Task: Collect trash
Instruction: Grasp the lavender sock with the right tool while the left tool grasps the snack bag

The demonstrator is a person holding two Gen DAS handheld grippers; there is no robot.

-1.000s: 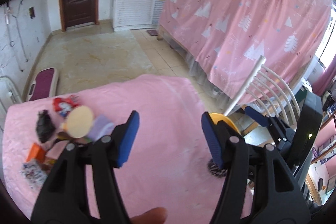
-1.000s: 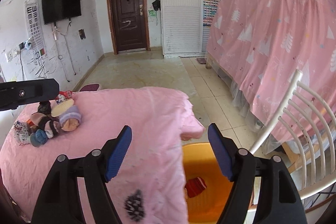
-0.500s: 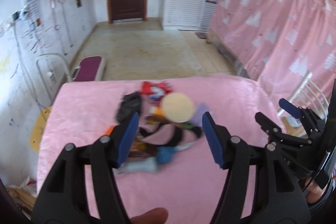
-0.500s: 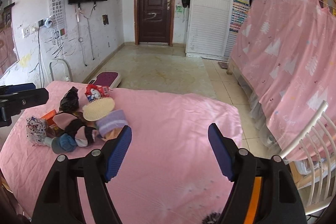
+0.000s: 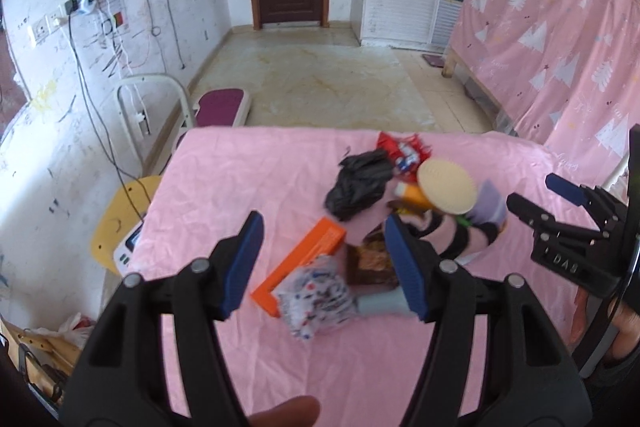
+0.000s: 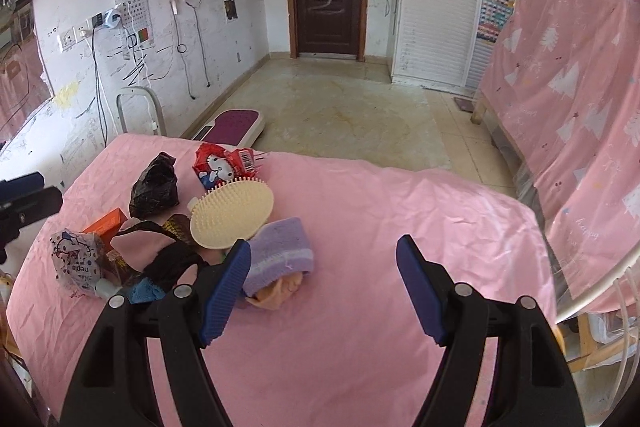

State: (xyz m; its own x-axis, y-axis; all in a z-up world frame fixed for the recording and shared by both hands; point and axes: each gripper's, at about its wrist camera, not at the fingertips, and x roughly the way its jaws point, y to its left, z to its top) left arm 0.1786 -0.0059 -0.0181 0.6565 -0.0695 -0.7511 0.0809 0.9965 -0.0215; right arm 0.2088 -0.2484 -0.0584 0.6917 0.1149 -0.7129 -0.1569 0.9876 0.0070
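Note:
A pile of items lies on the pink-covered table (image 5: 248,179). It holds a crumpled white printed wrapper (image 5: 316,297), an orange box (image 5: 304,263), a black bag (image 5: 358,185), a red snack wrapper (image 5: 402,151) and a brown wrapper (image 5: 370,263). My left gripper (image 5: 324,263) is open and empty, hovering over the orange box and white wrapper. My right gripper (image 6: 324,291) is open and empty, just right of the pile. In the right wrist view I see the white wrapper (image 6: 76,261), black bag (image 6: 154,187) and red wrapper (image 6: 220,167).
A cream brush (image 6: 232,213), a purple sock (image 6: 280,257) and pink-and-black socks (image 5: 444,231) are mixed into the pile. A white chair (image 6: 596,291) stands at the table's right edge. A purple scale (image 5: 220,105) lies on the floor beyond.
Both grippers have swung left from the table's right end and the orange bin toward the pile. The left gripper now hovers over the pile. Both stayed open.

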